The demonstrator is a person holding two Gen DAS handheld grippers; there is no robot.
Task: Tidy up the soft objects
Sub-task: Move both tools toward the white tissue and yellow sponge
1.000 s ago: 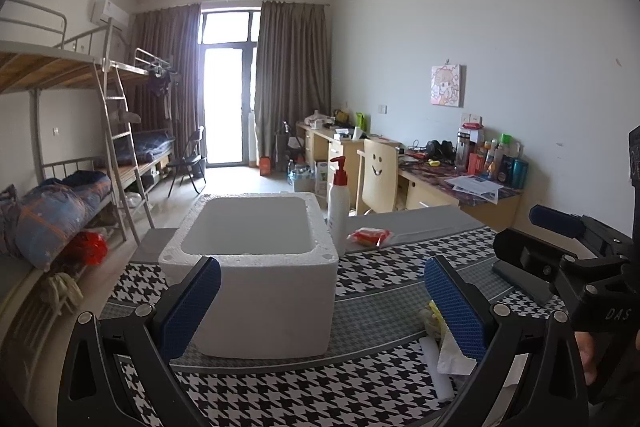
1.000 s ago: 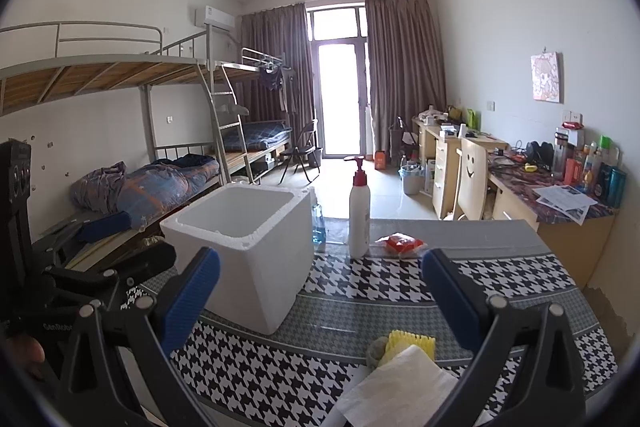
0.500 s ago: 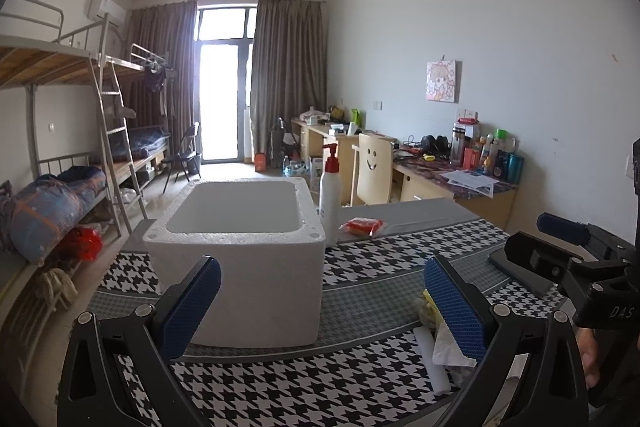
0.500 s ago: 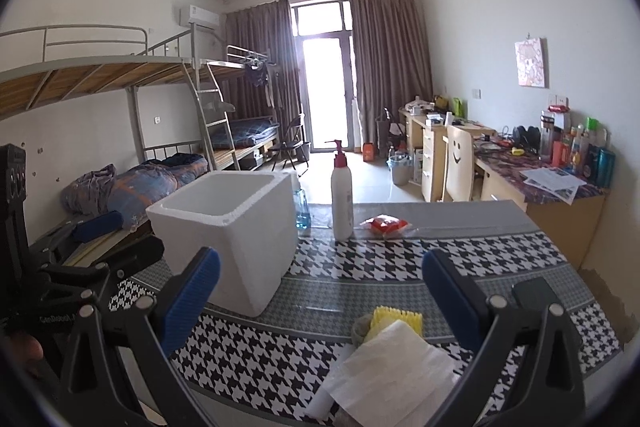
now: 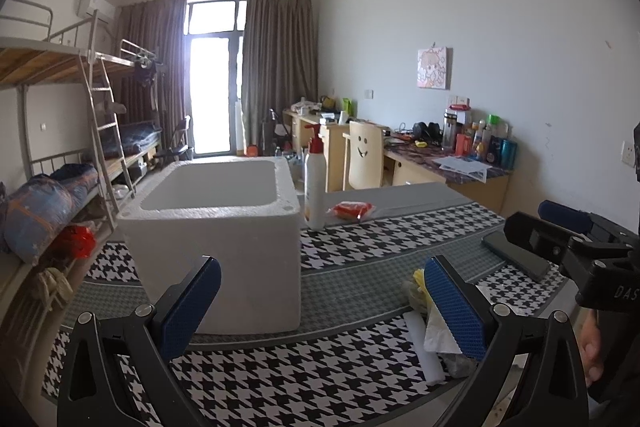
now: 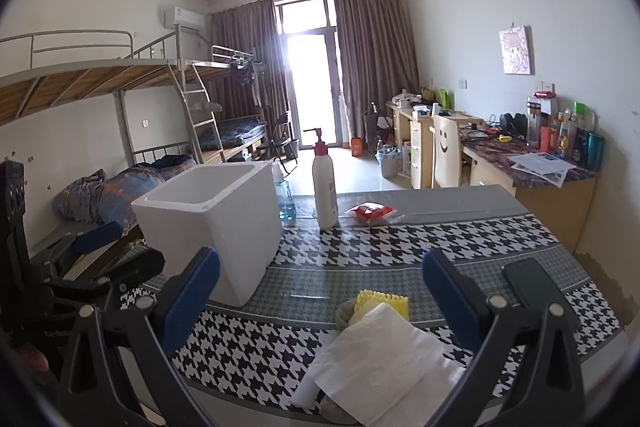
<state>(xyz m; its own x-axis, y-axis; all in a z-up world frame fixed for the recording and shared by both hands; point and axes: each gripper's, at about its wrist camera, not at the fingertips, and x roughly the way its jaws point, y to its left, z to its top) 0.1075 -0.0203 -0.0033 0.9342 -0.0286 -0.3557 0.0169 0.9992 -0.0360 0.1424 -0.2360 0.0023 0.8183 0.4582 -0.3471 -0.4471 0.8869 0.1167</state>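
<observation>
A pile of soft things is lying at the near edge of the worktop [image 6: 400, 243]: a white cloth [image 6: 384, 359] is resting on top, with a yellow sponge [image 6: 382, 303] showing just behind it. A white foam box [image 6: 212, 223] is standing open-topped to the left of the pile, apart from it. Behind the box, a pump bottle [image 6: 325, 187] is standing upright, and a red packet [image 6: 370, 212] is lying just beside the bottle. A dark phone [image 6: 536, 287] is lying flat to the right of the pile. The right tool [image 6: 320, 291] is hovering above the pile, released, with its fingers spread wide and grasping nothing. The left tool [image 5: 320, 303] is likewise hanging released and empty, facing the box, with the pile showing behind its right finger.
</observation>
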